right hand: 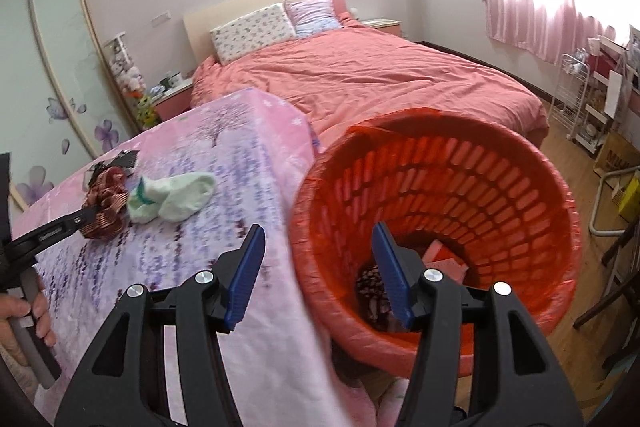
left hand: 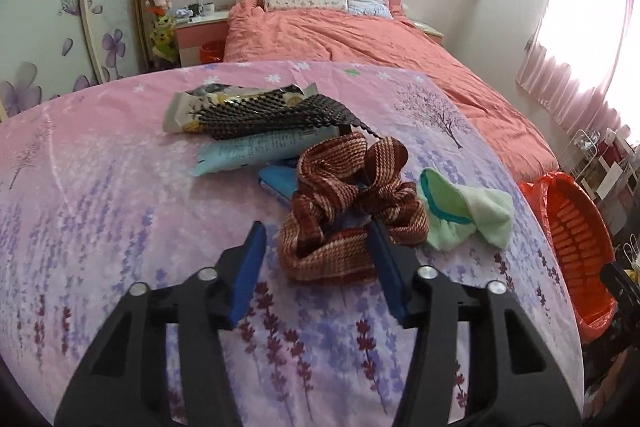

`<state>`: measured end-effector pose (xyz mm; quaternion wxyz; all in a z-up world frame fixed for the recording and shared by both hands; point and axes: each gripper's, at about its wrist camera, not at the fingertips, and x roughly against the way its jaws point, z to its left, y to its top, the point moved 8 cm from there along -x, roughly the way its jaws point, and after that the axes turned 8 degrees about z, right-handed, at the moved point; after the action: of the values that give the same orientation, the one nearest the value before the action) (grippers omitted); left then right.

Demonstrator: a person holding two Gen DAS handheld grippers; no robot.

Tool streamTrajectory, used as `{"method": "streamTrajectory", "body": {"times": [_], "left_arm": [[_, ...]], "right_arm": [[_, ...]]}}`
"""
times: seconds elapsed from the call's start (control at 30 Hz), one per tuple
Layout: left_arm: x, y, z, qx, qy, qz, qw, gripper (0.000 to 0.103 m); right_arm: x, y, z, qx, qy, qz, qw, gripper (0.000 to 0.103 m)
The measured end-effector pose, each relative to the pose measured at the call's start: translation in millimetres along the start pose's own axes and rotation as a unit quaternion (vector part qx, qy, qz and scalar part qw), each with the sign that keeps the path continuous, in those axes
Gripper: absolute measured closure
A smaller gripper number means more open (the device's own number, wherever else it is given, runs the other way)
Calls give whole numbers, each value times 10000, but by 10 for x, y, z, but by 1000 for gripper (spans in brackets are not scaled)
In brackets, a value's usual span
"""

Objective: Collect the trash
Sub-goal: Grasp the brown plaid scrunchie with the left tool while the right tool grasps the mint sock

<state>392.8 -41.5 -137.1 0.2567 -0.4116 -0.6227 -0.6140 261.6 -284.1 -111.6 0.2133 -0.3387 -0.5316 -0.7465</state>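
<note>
Going left to right on the pink flowered cover [left hand: 120,207]: there's a pile of wrappers, a grey snack packet [left hand: 188,111] with a black scalloped strip [left hand: 272,117] lying over it, then a pale blue printed wrapper [left hand: 256,151] and a small blue thing [left hand: 280,183] half buried under the brown striped scrunchie [left hand: 344,203]. Can't tell what that blue thing is.

The left gripper [left hand: 316,259] sits low over the cover with its jaws apart. The scrunchie's near edge lies by the right pad, maybe touching it, but nothing is pinched. Risk here, as I see it: close now and it grabs the scrunchie, which looks like a keeper and not trash. The real trash sits farther back, so reaching over could drag the scrunchie or the mint green sock [left hand: 468,215] along.

Next over, the right gripper [right hand: 318,267] is released too, empty, hovering across the edge of the cover and the rim of the red basket [right hand: 520,163], which stands right beside the cover with a red bag liner. A careless swing could tip it or push it away.

Down in the basket there's something dark and patterned plus a pinkish flat piece, both partly behind the right jaw, so I can't name them.
</note>
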Motion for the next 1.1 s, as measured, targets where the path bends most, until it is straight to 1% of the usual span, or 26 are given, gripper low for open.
{"method": "streamTrajectory", "body": {"times": [0.07, 0.1, 0.13, 0.17, 0.27, 0.4, 0.47, 0.53, 0.57, 0.6, 0.67, 0.73, 0.87, 0.97, 1.03, 1.1], "left_arm": [[-60, 17, -3, -18, -59, 75, 10000, 74], [-72, 5, -9, -15, -79, 83, 9999, 77], [-47, -6, 20, -6, -89, 72, 9999, 84], [-42, -29, 39, -17, -103, 76, 9999, 86], [54, -149, 168, -55, -103, 73, 9999, 88], [210, -305, 479, 104, -48, 106, 9999, 89], [291, -380, 681, 178, 69, 118, 9997, 89], [349, -436, 872, 203, 276, 123, 9993, 87], [364, -451, 970, 226, 384, 125, 9989, 81], [371, -456, 1042, 272, 442, 124, 9986, 78], [366, -450, 1150, 454, 442, 152, 9979, 69], [341, -438, 1182, 524, 411, 173, 9976, 68], [265, -406, 1102, 385, 540, 209, 9976, 68], [229, -396, 1068, 332, 588, 230, 9975, 68], [228, -390, 1066, 356, 551, 226, 9976, 68], [215, -385, 1077, 375, 523, 226, 9977, 68]], "right_arm": [[-9, -11, 89, 82, 38, 35, 10000, 47], [-10, -15, 141, 136, 61, 46, 9999, 47], [-5, -28, 178, 171, 78, 53, 9998, 47], [-5, -38, 221, 221, 107, 63, 9997, 47], [-24, -62, 376, 362, 180, 107, 9991, 47], [-86, -95, 607, 510, 304, 198, 9980, 46], [-137, -105, 751, 606, 372, 253, 9972, 45], [-191, -96, 876, 691, 394, 265, 9965, 42], [-223, -80, 931, 724, 409, 260, 9962, 39], [-254, -55, 977, 738, 416, 251, 9961, 35], [-359, 33, 1083, 733, 397, 229, 9963, 28], [-469, 111, 1151, 714, 341, 245, 9966, 27], [-699, 229, 1269, 786, 163, 420, 9959, 27], [-839, 284, 1296, 819, 84, 606, 9948, 26], [-918, 296, 1306, 794, 63, 724, 9942, 26], [-1004, 271, 1320, 796, 91, 929, 9924, 27]]}}
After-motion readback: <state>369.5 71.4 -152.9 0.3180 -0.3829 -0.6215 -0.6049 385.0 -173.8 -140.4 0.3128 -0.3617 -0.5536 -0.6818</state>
